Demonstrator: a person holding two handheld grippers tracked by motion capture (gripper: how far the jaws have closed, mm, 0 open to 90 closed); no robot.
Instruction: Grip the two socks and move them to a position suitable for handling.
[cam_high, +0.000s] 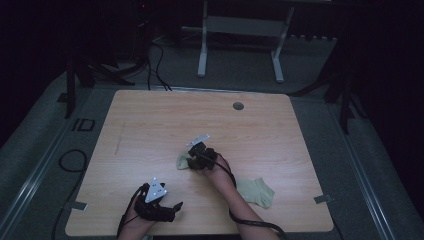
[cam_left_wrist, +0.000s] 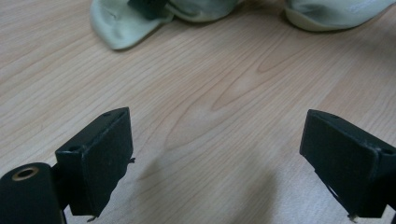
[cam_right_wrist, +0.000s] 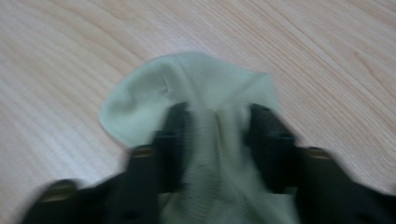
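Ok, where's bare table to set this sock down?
Bare wood runs along the far edge by the grommet and down the whole left side. It is crowded mid-table around the right gripper with its sock, and by the second sock.

Your left gripper holds its jaws spread wide with nothing between them, while your right gripper, forearm stretched forward, has its jaws pinched on fabric.

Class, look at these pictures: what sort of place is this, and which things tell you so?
Probably a dim lab or recording room: a bare wooden table on grey floor, cables trailing behind it, a metal frame stand beyond, and handheld grippers working pale green socks.
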